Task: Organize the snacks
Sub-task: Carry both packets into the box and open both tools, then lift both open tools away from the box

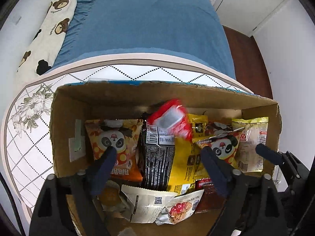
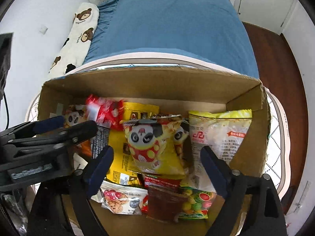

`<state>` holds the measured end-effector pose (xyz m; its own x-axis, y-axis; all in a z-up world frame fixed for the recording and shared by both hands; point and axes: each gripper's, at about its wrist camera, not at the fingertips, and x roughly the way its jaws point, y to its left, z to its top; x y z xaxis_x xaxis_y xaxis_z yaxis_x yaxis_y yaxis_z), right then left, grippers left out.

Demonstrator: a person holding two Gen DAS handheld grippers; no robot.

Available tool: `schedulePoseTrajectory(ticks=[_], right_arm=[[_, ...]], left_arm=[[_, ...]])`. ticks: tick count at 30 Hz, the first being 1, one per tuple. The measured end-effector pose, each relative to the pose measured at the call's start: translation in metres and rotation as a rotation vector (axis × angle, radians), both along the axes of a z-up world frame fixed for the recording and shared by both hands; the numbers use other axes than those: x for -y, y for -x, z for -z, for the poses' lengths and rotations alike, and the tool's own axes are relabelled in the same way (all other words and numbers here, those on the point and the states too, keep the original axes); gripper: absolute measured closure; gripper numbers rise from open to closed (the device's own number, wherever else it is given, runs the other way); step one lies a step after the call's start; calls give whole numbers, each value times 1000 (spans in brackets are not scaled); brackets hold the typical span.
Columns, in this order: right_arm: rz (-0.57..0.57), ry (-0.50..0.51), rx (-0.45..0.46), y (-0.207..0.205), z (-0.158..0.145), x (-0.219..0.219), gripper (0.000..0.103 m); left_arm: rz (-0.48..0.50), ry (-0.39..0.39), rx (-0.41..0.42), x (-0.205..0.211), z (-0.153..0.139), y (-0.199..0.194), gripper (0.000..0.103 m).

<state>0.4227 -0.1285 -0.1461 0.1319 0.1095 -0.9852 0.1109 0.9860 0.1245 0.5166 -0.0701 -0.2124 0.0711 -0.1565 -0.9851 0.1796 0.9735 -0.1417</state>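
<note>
An open cardboard box (image 1: 122, 92) (image 2: 149, 82) holds several snack packets. A red packet (image 1: 171, 118) (image 2: 102, 108), blurred, is in mid-air or tumbling at the box's back. Orange panda bags (image 1: 114, 139) (image 2: 149, 141), a black packet (image 1: 159, 157), a yellow packet (image 1: 185, 161) and a pale yellow bag (image 1: 250, 137) (image 2: 218, 131) lie inside. My left gripper (image 1: 159, 155) is open and empty over the box; it also shows in the right wrist view (image 2: 59, 123). My right gripper (image 2: 157, 153) is open and empty above the panda bag; one of its fingers (image 1: 265, 153) shows at right in the left wrist view.
The box sits on a white table (image 1: 29, 137) with a diamond and flower pattern. Behind it is a bed with a blue sheet (image 1: 149, 19) and a bear-print pillow (image 1: 51, 31). White cupboards (image 1: 256, 4) and dark wooden floor (image 2: 275, 59) lie to the right.
</note>
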Motion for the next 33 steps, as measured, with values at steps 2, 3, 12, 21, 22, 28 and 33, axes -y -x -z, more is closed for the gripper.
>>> schedulePoseTrajectory(ticks=[2, 3, 12, 21, 22, 28, 33], right_arm=[[3, 21, 2, 3, 0, 3, 5], [5, 36, 6, 6, 0, 5, 5], [37, 137, 59, 42, -20, 16, 4], [59, 167, 137, 88, -59, 14, 4], [61, 172, 156, 97, -66, 13, 4], [45, 189, 247, 137, -107, 2, 3], [35, 193, 322, 181, -141, -8, 2]], left_arm=[[16, -14, 3, 1, -1, 5, 6], [21, -19, 9, 1, -1, 7, 3], [12, -56, 100, -4, -20, 33, 3], [1, -50, 197, -11, -55, 78, 3], [-1, -45, 214, -13, -61, 86, 3], [-7, -17, 297, -20, -97, 134, 3], [-13, 10, 377, -28, -130, 183, 3]])
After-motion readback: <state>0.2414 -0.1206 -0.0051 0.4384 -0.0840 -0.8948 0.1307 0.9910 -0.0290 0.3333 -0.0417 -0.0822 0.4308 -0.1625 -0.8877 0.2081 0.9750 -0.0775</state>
